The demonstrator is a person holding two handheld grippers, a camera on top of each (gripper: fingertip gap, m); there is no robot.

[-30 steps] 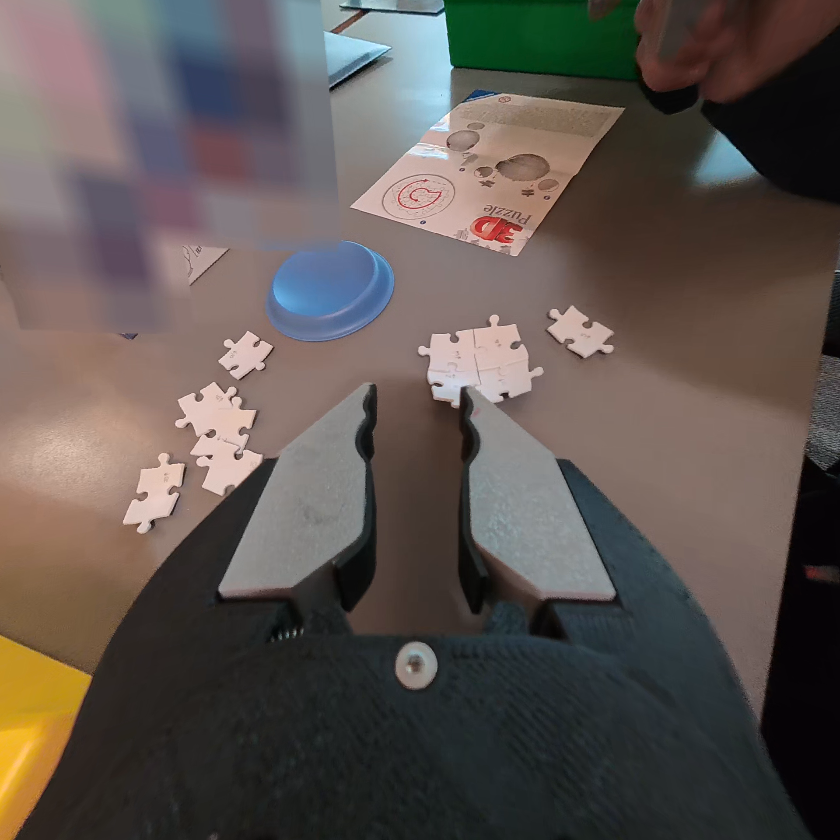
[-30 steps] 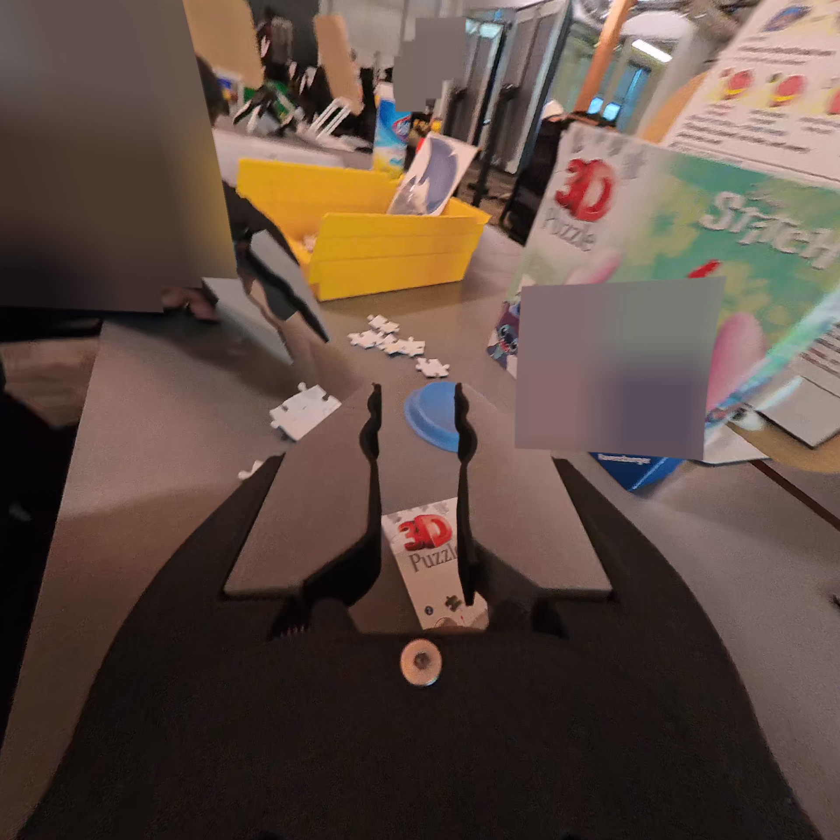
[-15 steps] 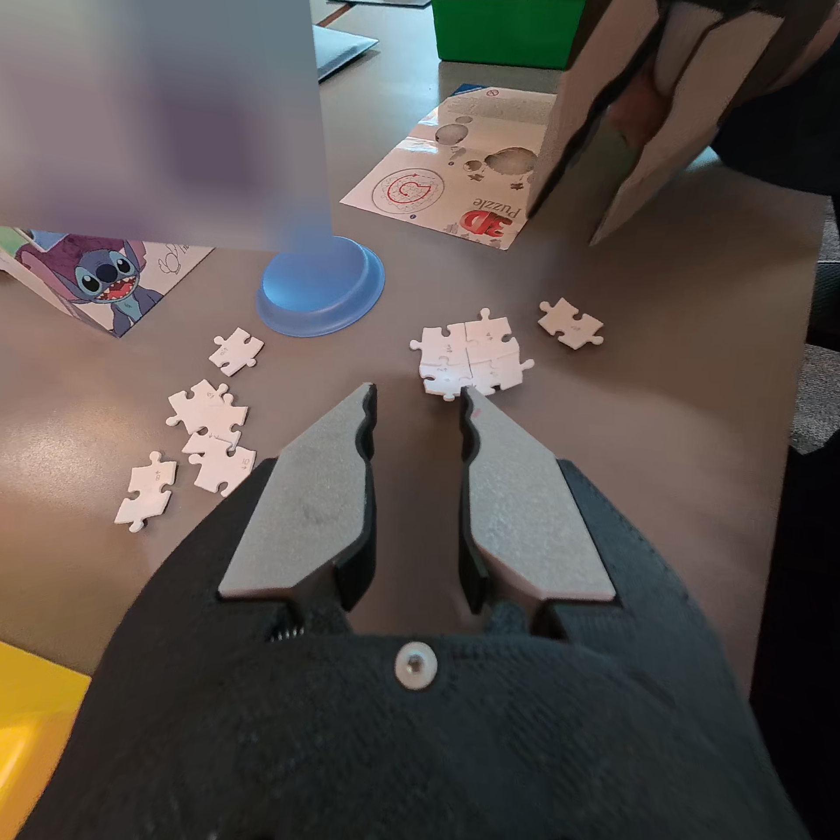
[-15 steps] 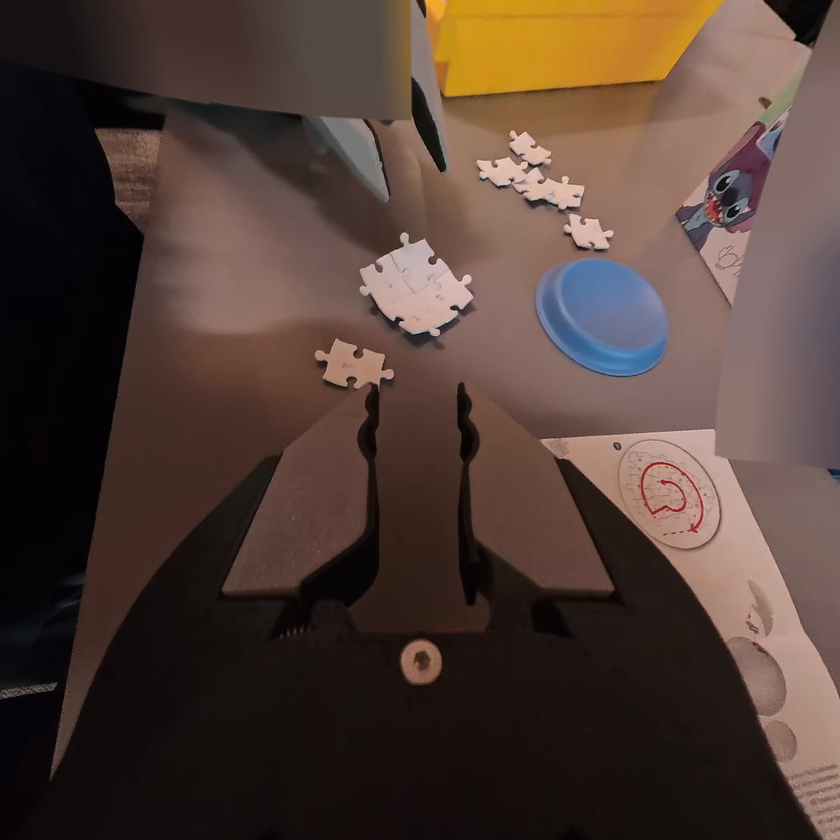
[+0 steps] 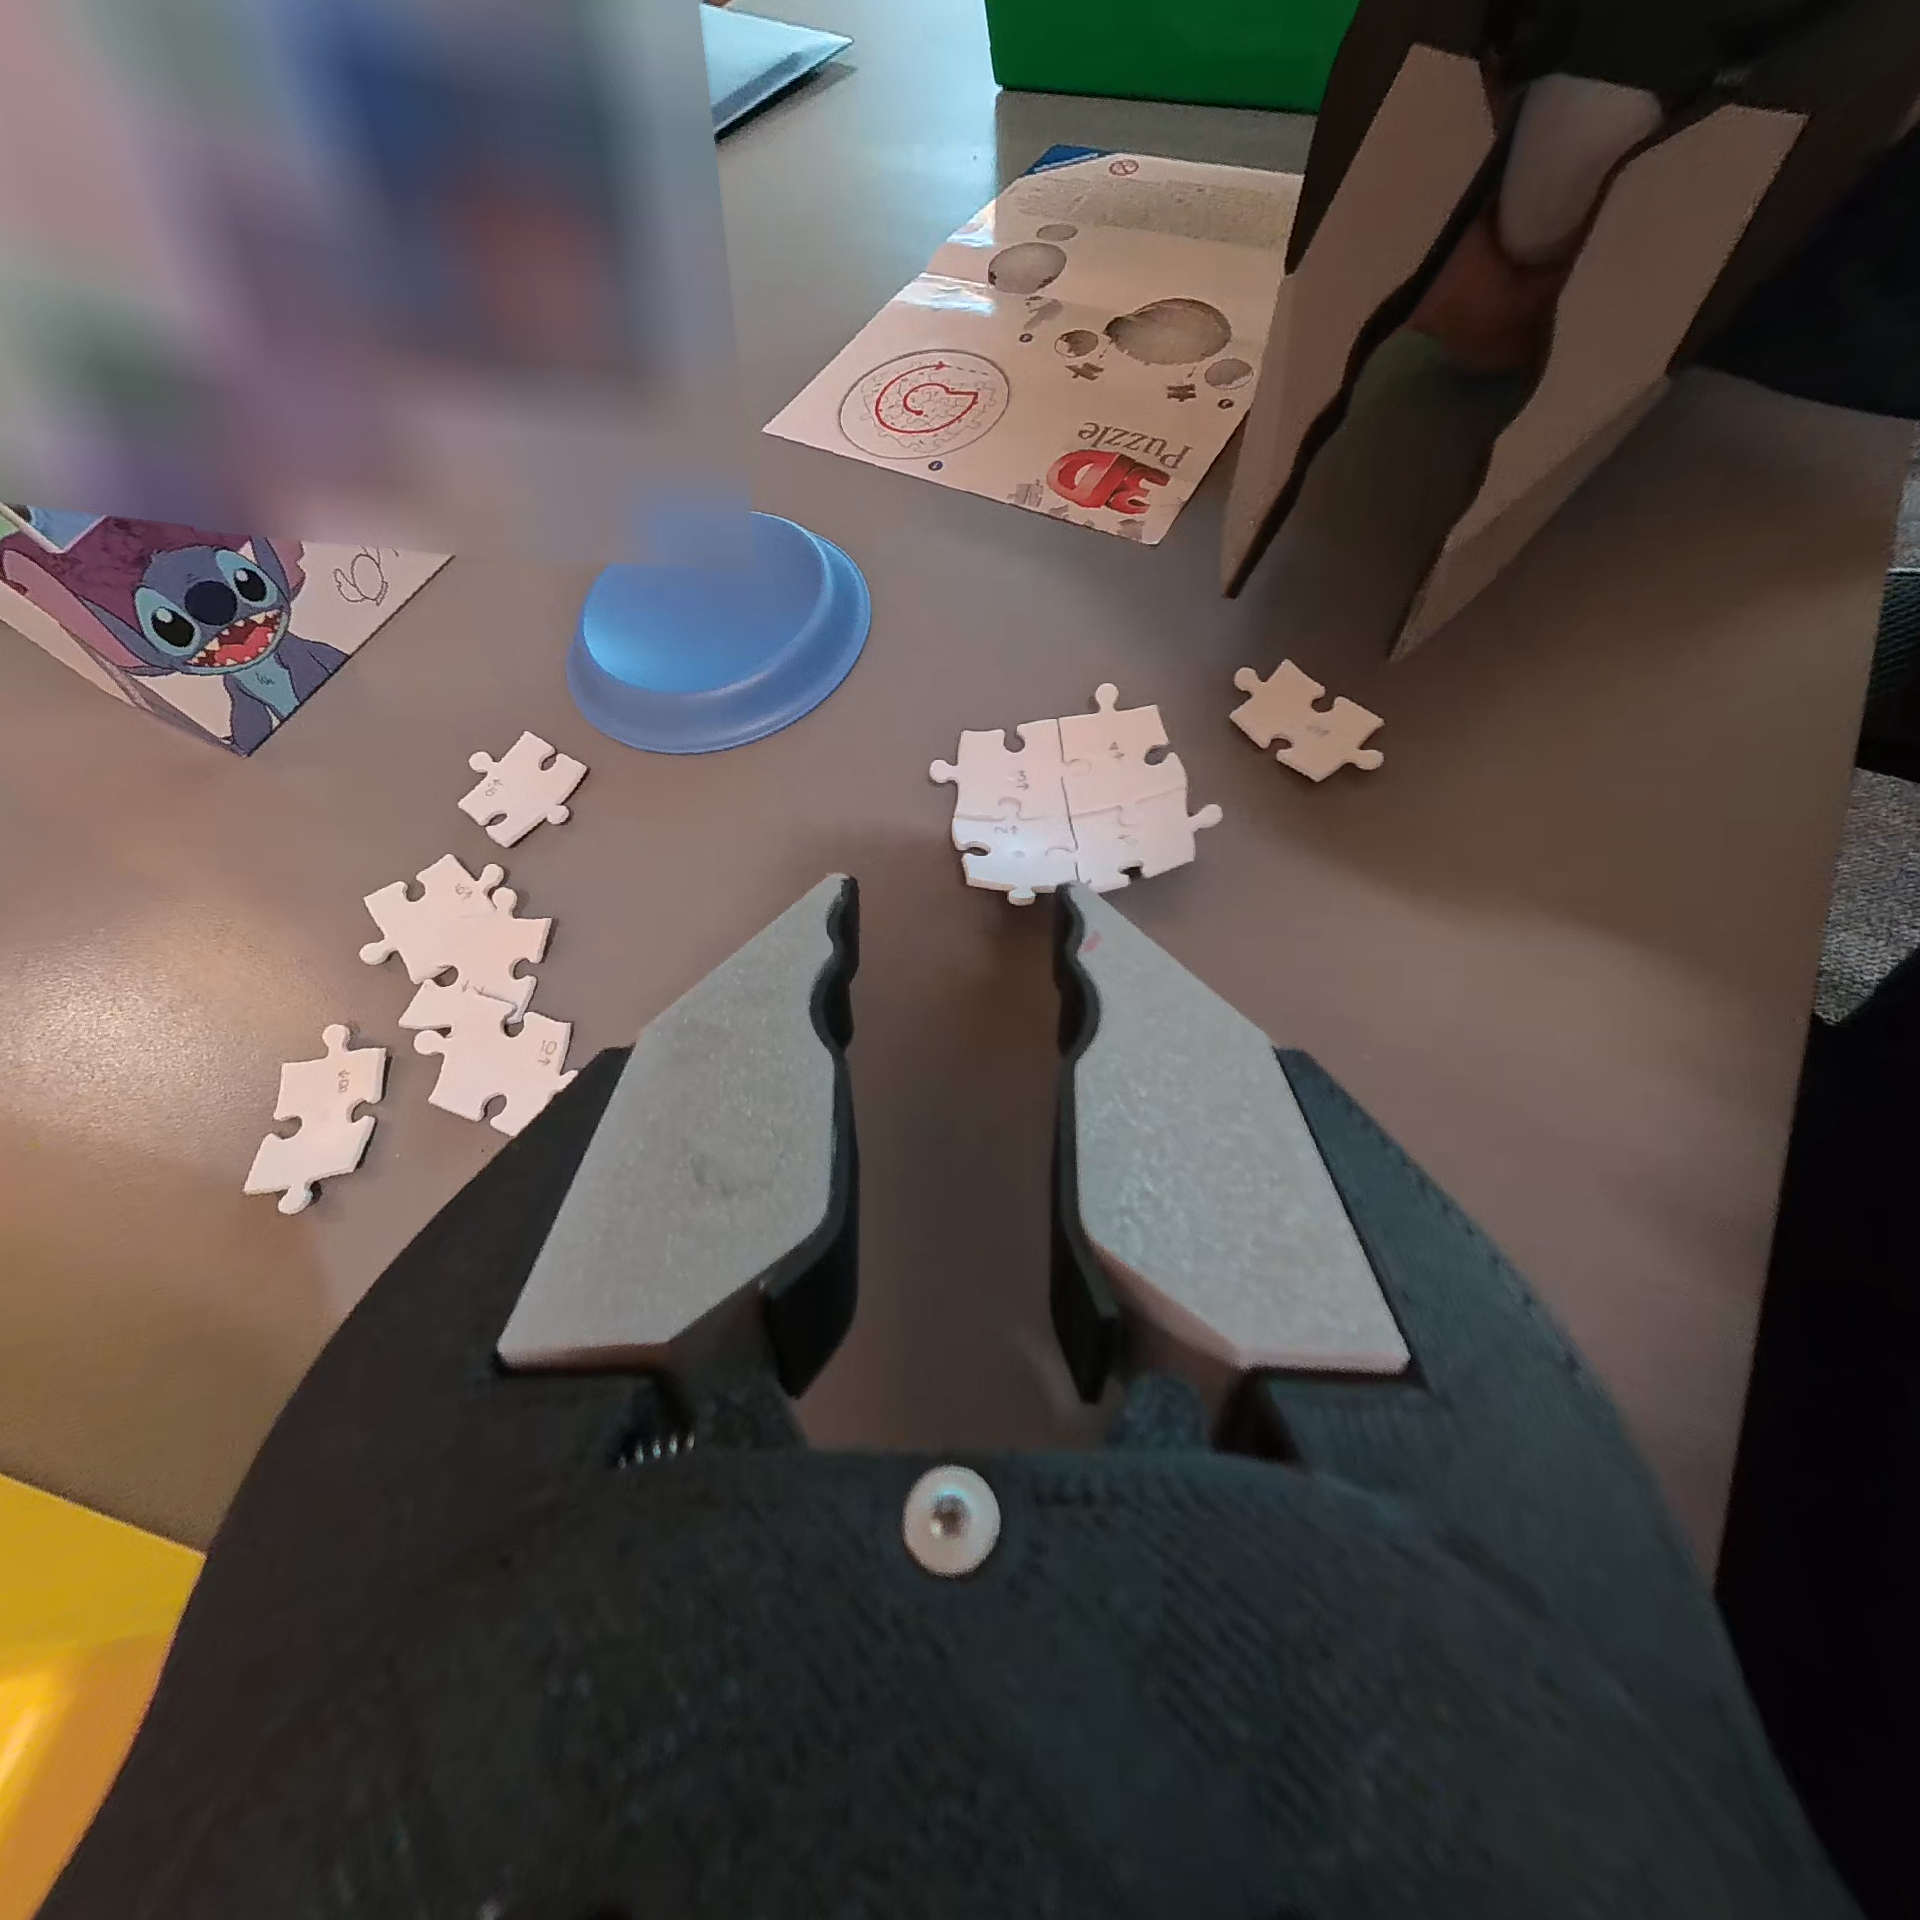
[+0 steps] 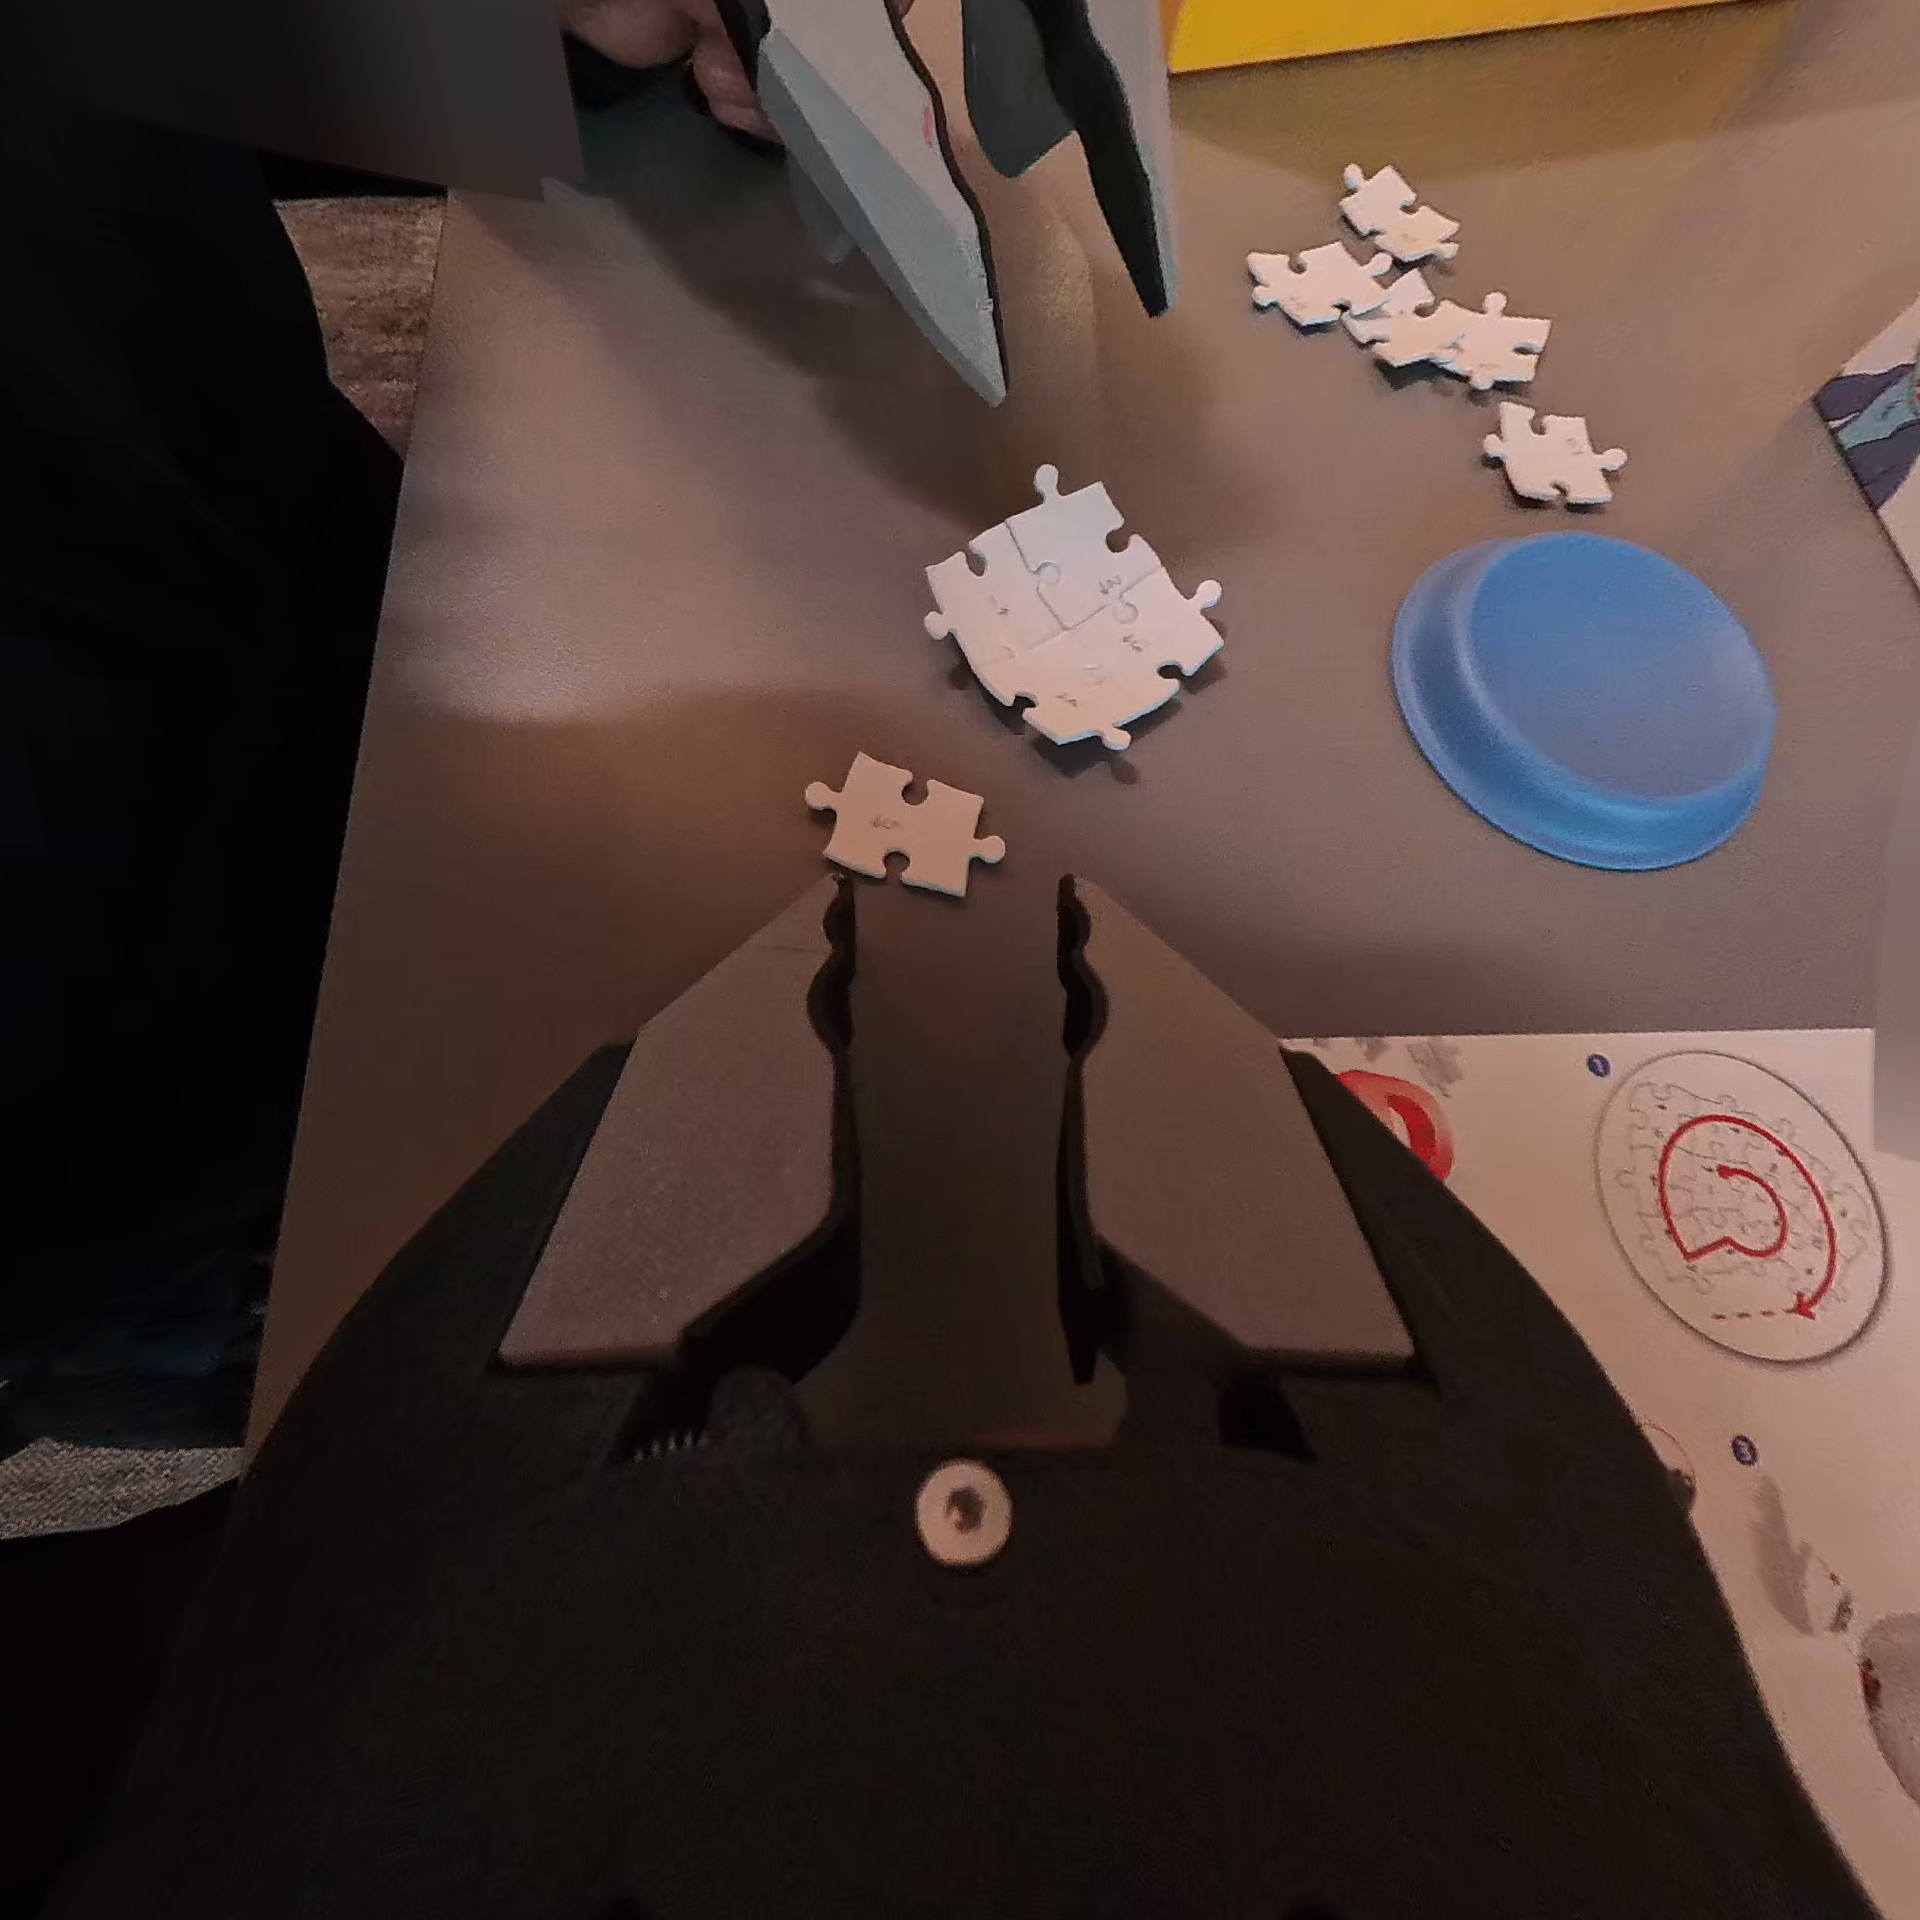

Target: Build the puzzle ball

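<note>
A joined patch of several white puzzle pieces (image 5: pixel 1070 805) (image 6: pixel 1075 618) lies on the brown table. A single white piece (image 5: pixel 1307 719) (image 6: pixel 906 835) lies beside it. My left gripper (image 5: pixel 956 896) is open and empty, its right tip just short of the patch. My right gripper (image 6: pixel 951 891) is open and empty, its tips just short of the single piece; it also shows in the left wrist view (image 5: pixel 1340 613), lowered toward the table. Several loose white pieces (image 5: pixel 457 966) (image 6: pixel 1423 301) lie in a cluster. A blue round stand (image 5: pixel 719 639) (image 6: pixel 1584 696) sits upside down.
A paper instruction sheet (image 5: pixel 1049 343) (image 6: pixel 1714 1226) lies flat. A printed puzzle box (image 5: pixel 208 623) stands at the left. A green bin (image 5: pixel 1143 52) is at the back. A yellow bin (image 5: pixel 62 1662) is at the near left corner. The table edge (image 5: pixel 1860 727) runs along the right. Tip to tip, the grippers are about 12 centimeters apart.
My right gripper swung from looking across the room to pointing down at the table and came in close to the single piece. My left gripper barely moved.
</note>
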